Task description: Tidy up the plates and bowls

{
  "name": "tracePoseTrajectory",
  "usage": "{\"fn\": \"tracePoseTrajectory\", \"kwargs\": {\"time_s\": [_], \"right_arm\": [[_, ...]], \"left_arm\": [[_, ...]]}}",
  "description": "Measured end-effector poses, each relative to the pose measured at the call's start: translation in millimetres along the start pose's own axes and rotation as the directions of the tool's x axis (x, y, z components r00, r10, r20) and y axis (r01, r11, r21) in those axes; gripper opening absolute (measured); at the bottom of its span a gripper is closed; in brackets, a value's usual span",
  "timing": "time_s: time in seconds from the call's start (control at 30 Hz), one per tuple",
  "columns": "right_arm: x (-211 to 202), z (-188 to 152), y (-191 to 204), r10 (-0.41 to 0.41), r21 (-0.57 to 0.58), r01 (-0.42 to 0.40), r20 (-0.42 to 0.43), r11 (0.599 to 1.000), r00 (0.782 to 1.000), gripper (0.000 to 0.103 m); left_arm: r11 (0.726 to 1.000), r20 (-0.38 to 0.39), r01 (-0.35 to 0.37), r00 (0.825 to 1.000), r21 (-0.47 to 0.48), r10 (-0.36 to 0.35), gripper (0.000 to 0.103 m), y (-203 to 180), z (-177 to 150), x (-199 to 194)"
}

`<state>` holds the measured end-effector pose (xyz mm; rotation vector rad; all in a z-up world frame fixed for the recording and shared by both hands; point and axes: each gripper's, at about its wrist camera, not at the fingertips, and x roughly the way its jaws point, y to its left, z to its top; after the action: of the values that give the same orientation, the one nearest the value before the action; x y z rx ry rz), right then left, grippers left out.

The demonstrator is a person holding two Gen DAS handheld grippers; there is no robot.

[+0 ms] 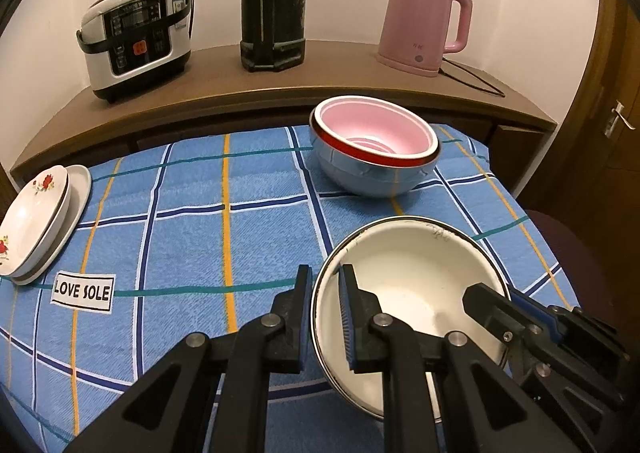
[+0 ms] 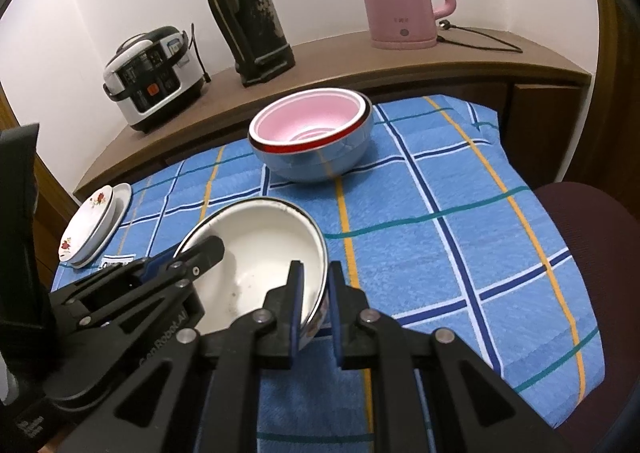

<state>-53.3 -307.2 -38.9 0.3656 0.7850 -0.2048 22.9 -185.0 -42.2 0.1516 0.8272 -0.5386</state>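
Clamping opposite sides of the rim, the left gripper (image 1: 325, 317) and the right gripper (image 2: 316, 303) each hold the white enamel bowl with a dark rim (image 1: 416, 293), jaws nearly closed with only the thin wall between the pads. This bowl is empty and sits tilted at the near part of the desk covered by a blue checked cloth (image 1: 192, 213). Farther back on the cloth stands a light blue bowl with a red band (image 1: 372, 177), and a pink bowl (image 1: 376, 129) is nested inside it. At the left edge, a white floral plate (image 1: 28, 221) rests on a plain white plate (image 1: 76, 209). Behind, a wooden shelf (image 1: 280, 89) carries a rice cooker (image 1: 136, 37), a dark thermos (image 1: 274, 1) and a pink kettle (image 1: 420, 21).
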Motion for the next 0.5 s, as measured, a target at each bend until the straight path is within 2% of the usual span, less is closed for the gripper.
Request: {"fn": "tracePoseTrajectory", "kwargs": {"time_s": [0.5], "right_arm": [[-16.6, -2.8, 2.0, 0.000, -0.008, 0.001, 0.019, 1.000, 1.000, 0.012]], "left_arm": [[1.000, 0.023, -0.010, 1.000, 0.013, 0.010, 0.015, -7.1, -0.7, -13.4]]}}
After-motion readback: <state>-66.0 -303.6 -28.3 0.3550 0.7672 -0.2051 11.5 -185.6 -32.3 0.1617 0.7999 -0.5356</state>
